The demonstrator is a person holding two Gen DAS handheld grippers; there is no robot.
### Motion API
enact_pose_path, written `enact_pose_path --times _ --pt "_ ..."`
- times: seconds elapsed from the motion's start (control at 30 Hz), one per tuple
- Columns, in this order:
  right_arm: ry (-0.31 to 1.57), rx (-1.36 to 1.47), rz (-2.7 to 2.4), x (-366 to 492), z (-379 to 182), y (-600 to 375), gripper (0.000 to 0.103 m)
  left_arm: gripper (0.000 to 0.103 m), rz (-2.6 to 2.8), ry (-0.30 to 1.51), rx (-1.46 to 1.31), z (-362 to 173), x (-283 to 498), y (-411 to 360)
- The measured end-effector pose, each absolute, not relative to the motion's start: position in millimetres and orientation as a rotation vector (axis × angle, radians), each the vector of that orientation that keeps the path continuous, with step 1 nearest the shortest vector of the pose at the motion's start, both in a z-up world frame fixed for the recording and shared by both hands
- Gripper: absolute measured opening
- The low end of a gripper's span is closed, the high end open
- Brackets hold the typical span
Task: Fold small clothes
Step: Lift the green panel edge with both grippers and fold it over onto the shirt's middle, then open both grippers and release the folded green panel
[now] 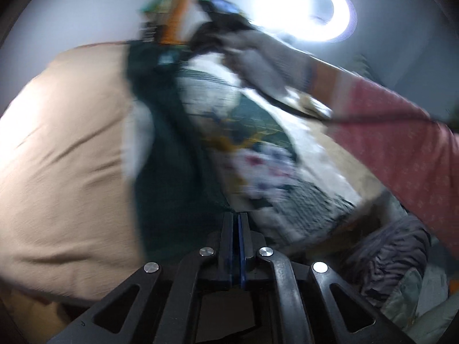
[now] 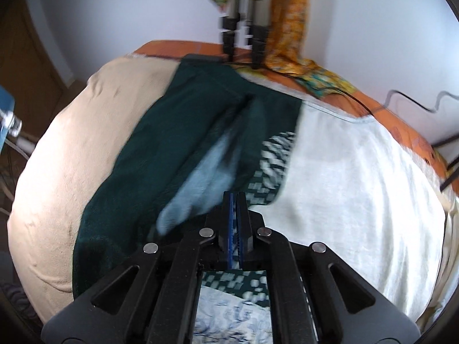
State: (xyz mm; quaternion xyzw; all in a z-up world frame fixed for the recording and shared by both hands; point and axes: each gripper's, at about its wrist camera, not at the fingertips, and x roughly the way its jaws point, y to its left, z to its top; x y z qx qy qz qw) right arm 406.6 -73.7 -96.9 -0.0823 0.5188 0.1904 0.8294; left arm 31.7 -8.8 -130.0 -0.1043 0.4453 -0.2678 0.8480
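Observation:
A small dark green garment (image 1: 169, 154) with a white checked and printed panel (image 1: 258, 154) hangs stretched between both grippers above the bed. My left gripper (image 1: 237, 218) is shut on its lower edge. In the left wrist view the right gripper (image 1: 218, 8) is at the garment's far end, held by a gloved hand (image 1: 258, 57) with a pink sleeve. In the right wrist view my right gripper (image 2: 235, 197) is shut on the checked hem (image 2: 272, 157), and the green cloth (image 2: 178, 132) runs away toward the wall. Both views are blurred by motion.
A beige blanket (image 2: 66, 149) covers the bed's left, a white sheet (image 2: 358, 177) its right. An orange mattress edge (image 2: 178, 47), tripod legs (image 2: 243, 34) and an orange patterned cloth (image 2: 289, 20) stand at the wall. A ring light (image 1: 307, 8) glows. A grey striped garment (image 1: 387, 255) lies at the right.

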Motion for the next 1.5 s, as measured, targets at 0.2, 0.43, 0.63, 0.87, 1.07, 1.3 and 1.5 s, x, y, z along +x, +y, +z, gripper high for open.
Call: enact_pose_path --times 0.2,0.43,0.63,0.87,1.07,1.3,1.5 --pt "1.125 -0.034 0.51 406 -86 -85 0.027 0.025 -0.581 0.94 -0.12 -132 22 -31" --pt "1.064 -0.145 0.632 382 -79 -30 0.057 0.028 -0.285 0.943 -0.151 -142 27 31" --pt "1.128 -0.275 0.55 383 -107 -12 0.004 0.026 -0.243 0.987 -0.119 -168 37 39" --pt "1.146 0.084 0.332 393 -108 -101 0.003 0.021 -0.28 0.974 -0.119 -165 35 38" --pt "1.101 0.016 0.374 382 -95 -101 0.076 0.0 -0.333 0.999 -0.267 -165 40 54" --pt "1.158 -0.131 0.343 382 -118 -84 0.068 0.0 -0.299 1.024 -0.332 -173 23 76" --pt "1.144 -0.102 0.373 379 -111 -91 0.068 0.0 -0.307 0.999 -0.348 -168 25 76"
